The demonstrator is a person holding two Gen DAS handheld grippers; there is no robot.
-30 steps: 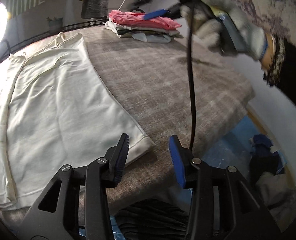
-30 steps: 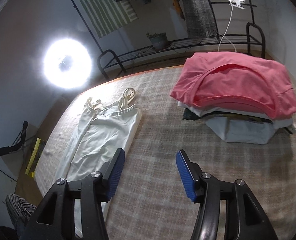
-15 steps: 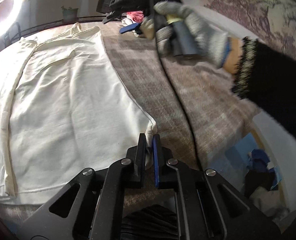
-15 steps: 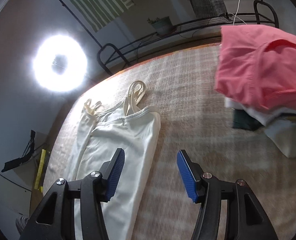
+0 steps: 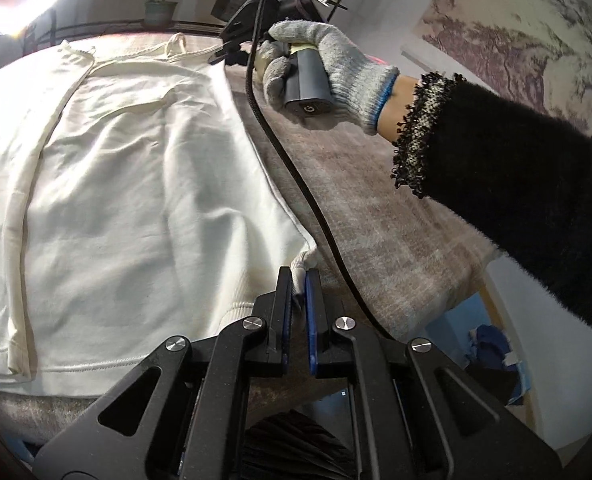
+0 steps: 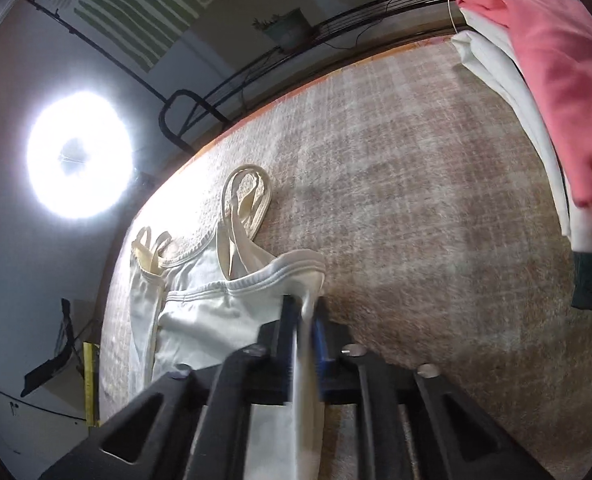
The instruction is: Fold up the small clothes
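A cream camisole [image 5: 135, 200] lies spread flat on a worktop covered with a beige-grey woven cloth [image 5: 376, 208], its thin straps [image 6: 247, 196] at the far end near the ring light [image 6: 77, 156]. The left gripper [image 5: 299, 280] has its jaws closed on the near hem corner of the camisole, a small bunch of white fabric pinched between the blue pads just at the worktop's front edge. The right gripper [image 6: 304, 312] has its jaws closed on the top edge of the camisole at the side seam, beside the nearer strap, with a fold of white cloth running back between the pads; this part of the right wrist view is blurred. In the left wrist view the gloved right hand [image 5: 328, 64] holds the gripper handle above the far end of the garment, and a black cable [image 5: 296, 184] trails from it across the cloth along the camisole's right edge. A stack of folded clothes [image 6: 536, 92] with a pink piece on top sits well apart to the right on the same worktop. A metal rack [image 6: 296, 56] with a small potted plant [image 6: 285, 28] stands behind.
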